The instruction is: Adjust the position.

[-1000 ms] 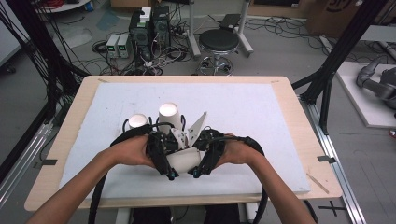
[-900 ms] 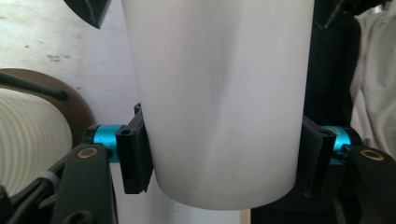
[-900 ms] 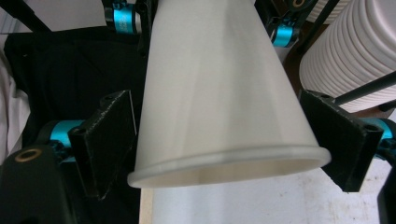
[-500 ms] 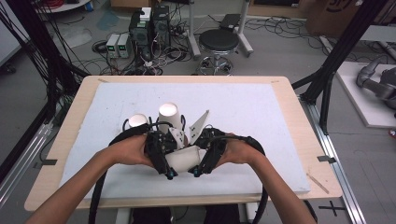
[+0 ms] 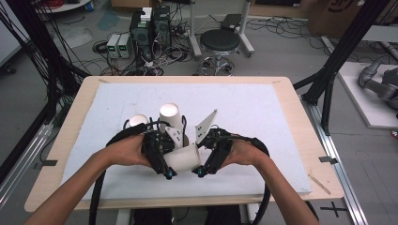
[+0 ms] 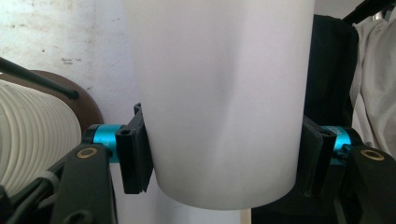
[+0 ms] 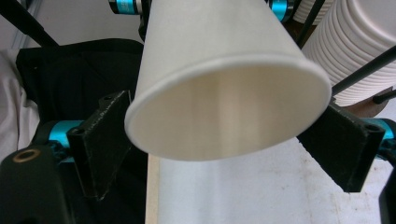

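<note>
Left gripper (image 6: 224, 158) is clamping a white paper cup (image 6: 219, 93) across its lower body, both pads pressing flat against the wall; the cup's top is running out of the left gripper view. From the high view the cup (image 5: 184, 158) is lying on its side in the air between the two hands, low over the near edge of the white worktop (image 5: 263, 112), with the hands and cables covering most of it. Right gripper (image 7: 233, 149) is standing wide apart around the cup's open rim (image 7: 229, 116), its jaws having just been opening; whether its pads are touching the rim is hard to say. Two stacks of cups (image 5: 169, 115) are standing just behind the hands, their bases hidden.
</note>
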Demonstrator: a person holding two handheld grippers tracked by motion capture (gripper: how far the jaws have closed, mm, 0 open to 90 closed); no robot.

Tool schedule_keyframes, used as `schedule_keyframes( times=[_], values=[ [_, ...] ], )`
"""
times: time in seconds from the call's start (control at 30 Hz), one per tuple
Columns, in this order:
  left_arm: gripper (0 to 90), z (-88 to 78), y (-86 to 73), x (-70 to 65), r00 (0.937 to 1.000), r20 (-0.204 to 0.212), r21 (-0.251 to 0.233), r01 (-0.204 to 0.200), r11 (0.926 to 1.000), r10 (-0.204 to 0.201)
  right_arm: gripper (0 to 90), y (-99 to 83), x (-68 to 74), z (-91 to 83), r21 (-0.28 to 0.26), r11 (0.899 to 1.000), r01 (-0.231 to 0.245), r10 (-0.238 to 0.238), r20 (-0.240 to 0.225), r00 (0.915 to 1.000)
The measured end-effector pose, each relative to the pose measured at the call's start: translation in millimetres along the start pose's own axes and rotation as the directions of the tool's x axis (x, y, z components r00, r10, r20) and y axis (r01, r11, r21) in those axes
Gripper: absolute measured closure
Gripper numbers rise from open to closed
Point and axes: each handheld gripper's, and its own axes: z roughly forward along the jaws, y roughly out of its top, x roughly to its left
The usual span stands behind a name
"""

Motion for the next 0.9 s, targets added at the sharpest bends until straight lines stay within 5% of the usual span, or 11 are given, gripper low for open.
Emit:
schedule_keyframes(
  times=[0.5, 0.9],
  values=[
    [34.5, -9.0, -8.0, -3.1, 0.9998, -0.018, -0.029, 0.001, 0.9996, -0.002, 13.3, -16.0, 0.0, -6.9, -0.024, 0.999, -0.025, 0.025, 0.012, 0.9996],
    [34.5, -6.4, -18.9, -7.4, 0.9994, -0.012, -0.131, 0.029, 0.9909, -0.031, 13.3, -26.6, 0.8, -14.7, -0.069, 0.997, -0.034, 0.036, 0.026, 0.9990]
  ],
)
